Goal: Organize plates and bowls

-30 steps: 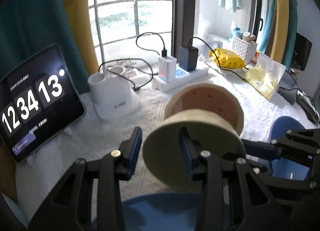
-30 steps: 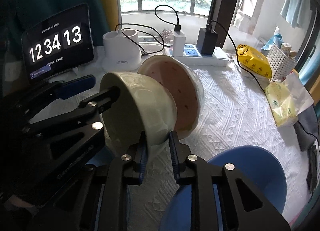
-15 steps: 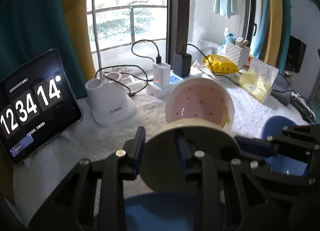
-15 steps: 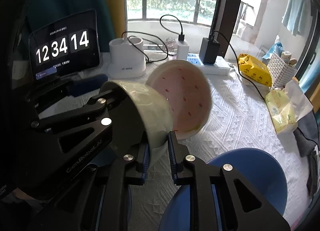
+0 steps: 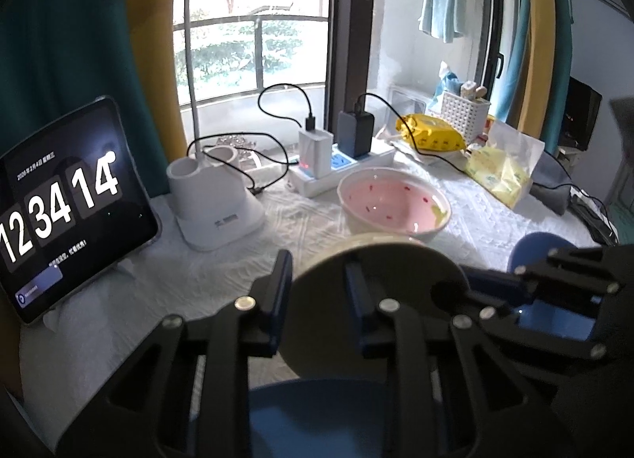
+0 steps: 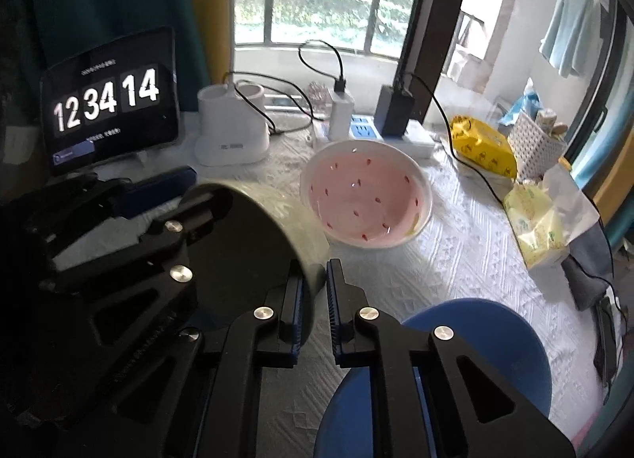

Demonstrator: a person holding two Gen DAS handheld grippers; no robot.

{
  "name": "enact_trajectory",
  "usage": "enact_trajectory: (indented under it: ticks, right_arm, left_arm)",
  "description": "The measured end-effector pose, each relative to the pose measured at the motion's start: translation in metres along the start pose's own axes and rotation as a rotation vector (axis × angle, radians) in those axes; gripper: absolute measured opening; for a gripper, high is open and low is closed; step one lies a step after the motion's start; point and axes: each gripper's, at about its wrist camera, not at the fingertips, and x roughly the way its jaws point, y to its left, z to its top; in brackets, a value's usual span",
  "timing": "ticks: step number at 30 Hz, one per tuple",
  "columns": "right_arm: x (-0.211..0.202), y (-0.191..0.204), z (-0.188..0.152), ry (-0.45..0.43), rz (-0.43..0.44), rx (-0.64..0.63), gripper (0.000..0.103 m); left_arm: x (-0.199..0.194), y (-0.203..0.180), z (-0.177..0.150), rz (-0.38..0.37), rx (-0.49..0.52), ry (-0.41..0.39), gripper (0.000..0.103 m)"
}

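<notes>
A pale green bowl (image 5: 376, 244) (image 6: 293, 212) hangs on its side above the white cloth, its dark inside turned toward both cameras. My right gripper (image 6: 315, 275) is shut on its lower rim. My left gripper (image 5: 317, 263) has the opposite wall between its jaws, one finger outside and one inside. These jaws are closing, and a gap shows beside the inner finger. A pink bowl with red specks (image 5: 392, 208) (image 6: 368, 196) sits upright on the cloth just beyond. One blue bowl (image 6: 475, 343) lies under my right gripper, and another blue dish (image 5: 317, 418) lies under my left.
A tablet showing a clock (image 5: 59, 212) leans at the left. A white lamp base (image 5: 214, 196), a power strip with chargers and cables (image 5: 340, 164), yellow packs (image 5: 428, 133) and a white basket (image 5: 463, 113) line the back by the window.
The pink bowl has gone from tilted on edge behind the pale bowl to sitting flat on the cloth. The pale bowl has drawn back from it. My left jaws have narrowed.
</notes>
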Motion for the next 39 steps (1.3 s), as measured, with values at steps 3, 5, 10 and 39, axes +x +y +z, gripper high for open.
enact_trajectory:
  ticks: [3, 5, 10, 39]
  right_arm:
    - [0.005, -0.001, -0.002, 0.029, 0.006, 0.021, 0.017]
    - [0.006, -0.001, -0.002, 0.036, 0.005, 0.025, 0.017]
    - [0.003, 0.009, -0.004, 0.01, -0.02, -0.026, 0.018]
    - [-0.033, -0.016, -0.002, -0.132, 0.005, 0.046, 0.012]
  left_arm:
    - [0.001, 0.0, 0.0, 0.0, 0.003, -0.001, 0.026]
    - [0.002, 0.001, 0.0, 0.0, 0.003, 0.0, 0.026]
    - [0.006, 0.006, 0.001, 0.016, -0.015, 0.018, 0.026]
    - [-0.025, -0.008, 0.003, -0.043, -0.048, -0.078, 0.023]
